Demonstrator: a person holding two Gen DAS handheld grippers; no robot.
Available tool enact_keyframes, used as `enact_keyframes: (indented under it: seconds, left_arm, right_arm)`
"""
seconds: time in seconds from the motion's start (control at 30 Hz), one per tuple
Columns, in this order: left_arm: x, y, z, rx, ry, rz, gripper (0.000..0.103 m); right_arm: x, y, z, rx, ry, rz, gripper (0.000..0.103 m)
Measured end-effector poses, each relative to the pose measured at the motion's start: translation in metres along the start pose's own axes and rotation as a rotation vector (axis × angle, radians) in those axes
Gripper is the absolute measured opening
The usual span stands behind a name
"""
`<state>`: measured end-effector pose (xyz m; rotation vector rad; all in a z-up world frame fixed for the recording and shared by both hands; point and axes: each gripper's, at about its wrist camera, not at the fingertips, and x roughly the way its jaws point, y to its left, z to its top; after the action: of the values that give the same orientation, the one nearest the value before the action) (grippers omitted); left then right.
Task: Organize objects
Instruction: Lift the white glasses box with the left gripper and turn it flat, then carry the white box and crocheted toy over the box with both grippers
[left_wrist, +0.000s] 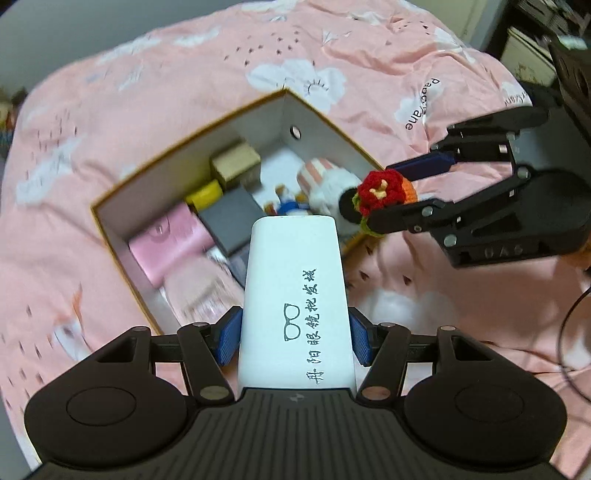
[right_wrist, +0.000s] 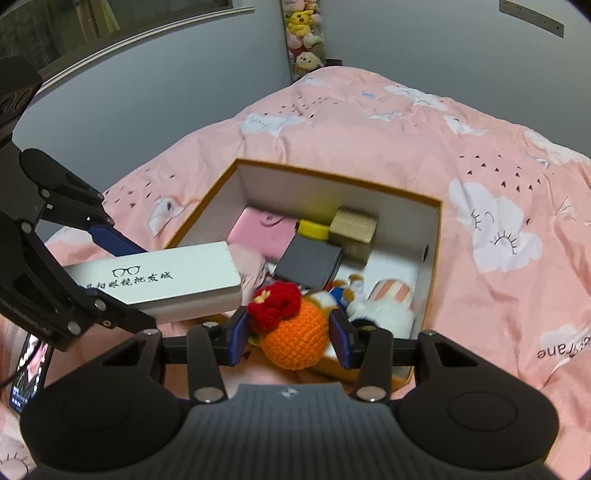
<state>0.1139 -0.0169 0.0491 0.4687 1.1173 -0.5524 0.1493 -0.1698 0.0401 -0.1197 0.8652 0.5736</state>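
Note:
My left gripper (left_wrist: 294, 334) is shut on a long white glasses case (left_wrist: 295, 288) printed with a spectacles logo, held above the near edge of an open cardboard box (left_wrist: 325, 122). The same glasses case (right_wrist: 159, 280) juts in from the left of the right wrist view. My right gripper (right_wrist: 290, 339) is shut on an orange crocheted ball with a red flower (right_wrist: 291, 332), its blue pads against both sides. That crocheted toy (left_wrist: 384, 192) hangs at the box's right rim in the left wrist view, held by the right gripper (left_wrist: 391, 192).
The box (right_wrist: 436, 236) lies on a pink cloud-print quilt (right_wrist: 480, 155) and holds a pink pouch (right_wrist: 264, 234), a grey box (right_wrist: 310, 262), a yellow item (right_wrist: 314, 229), a tan carton (right_wrist: 354, 225), a striped white plush (right_wrist: 388, 302) and a small figure (right_wrist: 341, 291). A phone (right_wrist: 29, 373) lies at the left.

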Motion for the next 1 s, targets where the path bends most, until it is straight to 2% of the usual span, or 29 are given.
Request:
enact_keyframes:
  seconds: [0.2, 0.5, 0.6, 0.77, 0.9, 1.0]
  left_arm:
    - [0.026, -0.001, 0.024, 0.155, -0.031, 0.073, 0.068]
    - [0.080, -0.003, 0.061, 0.347, -0.041, 0.104, 0.068]
    - [0.101, -0.009, 0.071, 0.451, -0.031, 0.124, 0.068]
    - [0.128, -0.013, 0.083, 0.573, -0.032, 0.106, 0.068]
    - [0.147, -0.013, 0.093, 0.644, -0.037, 0.134, 0.068]
    - [0.157, -0.010, 0.099, 0.659, -0.043, 0.145, 0.068]
  right_arm:
    - [0.011, -0.021, 0.020, 0.027, 0.008, -0.048, 0.048]
    - [0.030, -0.061, 0.038, 0.119, 0.032, -0.071, 0.048]
    - [0.035, -0.070, 0.041, 0.139, 0.038, -0.071, 0.048]
    - [0.044, -0.079, 0.046, 0.137, 0.043, -0.077, 0.048]
    - [0.050, -0.087, 0.048, 0.148, 0.044, -0.076, 0.048]
    - [0.053, -0.090, 0.047, 0.151, 0.047, -0.071, 0.048]
